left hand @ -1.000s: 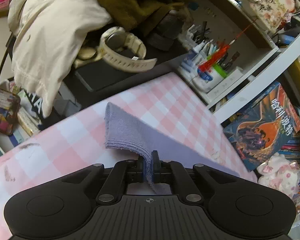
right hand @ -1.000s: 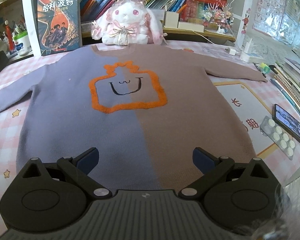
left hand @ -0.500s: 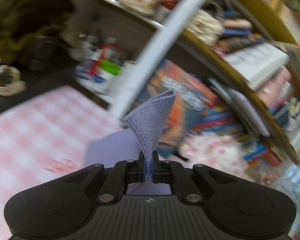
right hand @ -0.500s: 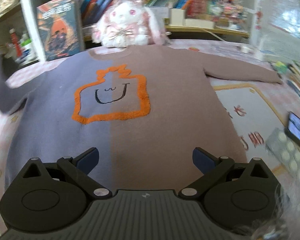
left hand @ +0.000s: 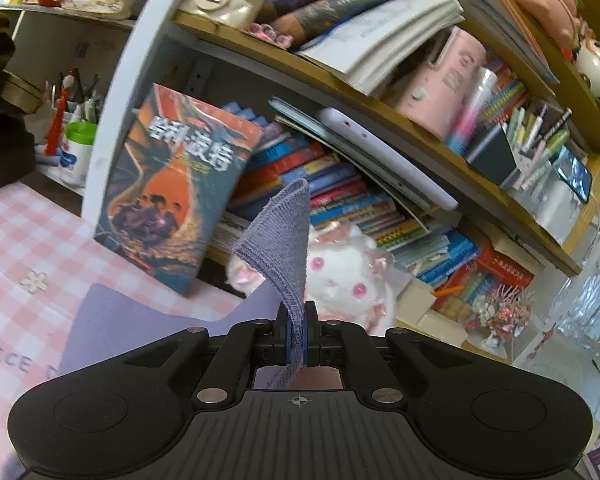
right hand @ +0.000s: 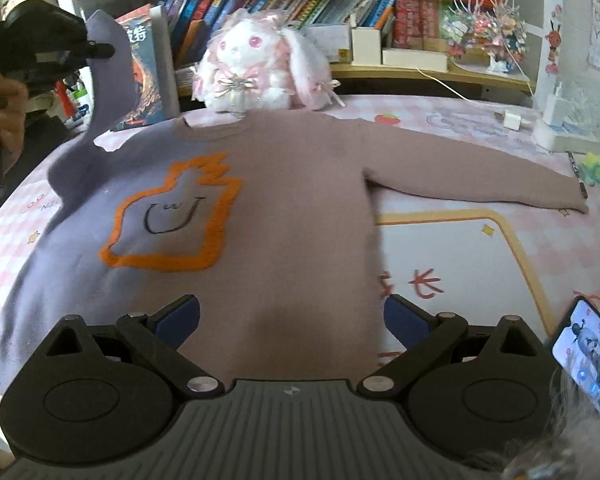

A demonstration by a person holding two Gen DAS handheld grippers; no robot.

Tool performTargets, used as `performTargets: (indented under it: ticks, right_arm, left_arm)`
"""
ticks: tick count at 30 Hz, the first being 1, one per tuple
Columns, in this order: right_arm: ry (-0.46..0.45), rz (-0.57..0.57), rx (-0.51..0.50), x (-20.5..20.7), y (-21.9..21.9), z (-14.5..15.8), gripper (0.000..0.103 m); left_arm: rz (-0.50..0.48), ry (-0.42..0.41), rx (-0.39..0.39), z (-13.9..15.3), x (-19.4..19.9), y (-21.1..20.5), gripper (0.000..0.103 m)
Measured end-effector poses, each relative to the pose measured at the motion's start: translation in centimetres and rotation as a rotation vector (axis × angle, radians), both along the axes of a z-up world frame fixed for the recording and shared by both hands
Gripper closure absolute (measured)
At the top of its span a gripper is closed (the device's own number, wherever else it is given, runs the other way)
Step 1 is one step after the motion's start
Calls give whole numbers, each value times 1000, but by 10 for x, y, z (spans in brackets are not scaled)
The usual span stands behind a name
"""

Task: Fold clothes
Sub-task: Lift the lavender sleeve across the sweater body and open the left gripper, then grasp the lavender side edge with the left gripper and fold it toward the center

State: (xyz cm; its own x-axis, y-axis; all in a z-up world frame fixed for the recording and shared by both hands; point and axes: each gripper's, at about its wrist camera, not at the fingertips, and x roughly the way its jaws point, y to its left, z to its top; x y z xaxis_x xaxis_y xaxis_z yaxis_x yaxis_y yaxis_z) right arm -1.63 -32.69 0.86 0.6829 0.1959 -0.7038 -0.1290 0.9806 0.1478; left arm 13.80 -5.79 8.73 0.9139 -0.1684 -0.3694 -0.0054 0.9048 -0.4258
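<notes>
One sleeve has risen off the table's left edge, pinched in the left gripper; the right gripper hangs spread above the sweater, fold underway.

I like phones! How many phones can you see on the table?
1. A phone with its screen lit lies at the table's right edge, beside the right gripper. Others may be hidden behind the grippers or among the shelf clutter.

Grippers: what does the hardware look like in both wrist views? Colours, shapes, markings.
Both match: the left gripper and right gripper have a matte black ribbed body with a small crosshair mark at centre, round black discs either side, black linkage arms with silver pivot screws, and blue finger pads. No cables or sleeves are visible.
</notes>
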Motion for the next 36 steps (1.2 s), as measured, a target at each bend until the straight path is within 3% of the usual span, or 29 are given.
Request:
performTargets:
  ticks: [9,18,21,26,28,32,36]
  right_arm:
    - [10,-3,12,6,-31,-4,4]
    - [25,16,16,8,-43,-8,4]
    - [29,15,15,8,-45,-9,4]
    - [32,14,18,9,-46,-10,4]
    - [33,14,20,9,-46,-10,4]
    - [30,14,22,10,-47,-11,4]
    - [39,-14,14,13,-51,-14,9]
  left_arm:
    - [19,41,26,-13,11,-39,100]
    - [-7,136,85,-41,23,-75,98]
    - [-61,152,87,-44,22,-94,87]
    - [-184,62,90,-28,3,-115,60]
    - [-206,31,93,-22,-10,-112,58]
    - [-148,60,205,-27,-45,-83,57]
    - [-7,185,344,-50,-89,-38,57]
